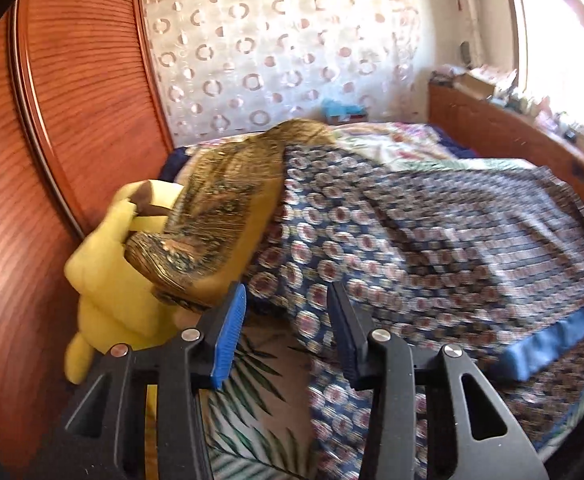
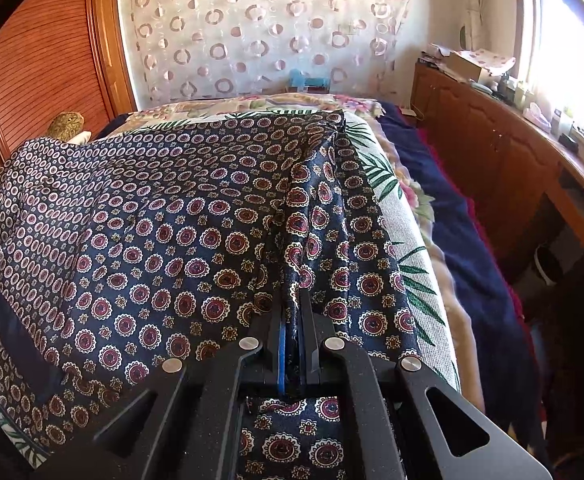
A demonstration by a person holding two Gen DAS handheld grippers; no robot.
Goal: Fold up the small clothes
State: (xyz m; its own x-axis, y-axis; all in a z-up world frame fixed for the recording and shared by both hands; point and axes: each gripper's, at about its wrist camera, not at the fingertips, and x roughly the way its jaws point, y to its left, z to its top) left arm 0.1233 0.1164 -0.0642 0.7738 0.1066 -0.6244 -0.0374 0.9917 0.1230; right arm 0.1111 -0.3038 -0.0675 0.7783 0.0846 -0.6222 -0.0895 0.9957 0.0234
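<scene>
A dark blue patterned scarf (image 2: 163, 216) with red and white medallions lies spread over the bed; it also shows in the left wrist view (image 1: 412, 220), blurred, with a plain blue border (image 1: 552, 344). My right gripper (image 2: 292, 320) is shut on a pinched ridge of the scarf near its right edge, and the fabric passes between the fingers. My left gripper (image 1: 285, 304) is open and empty, hovering above the scarf's left edge, with its blue pad (image 1: 229, 332) on the left finger.
A yellow plush toy (image 1: 107, 280) and a gold patterned cushion (image 1: 219, 208) sit at the bed's left side by the wooden wardrobe (image 1: 51, 120). A leaf-print sheet (image 2: 408, 248) covers the bed. A wooden cabinet (image 2: 492, 140) with clutter stands to the right.
</scene>
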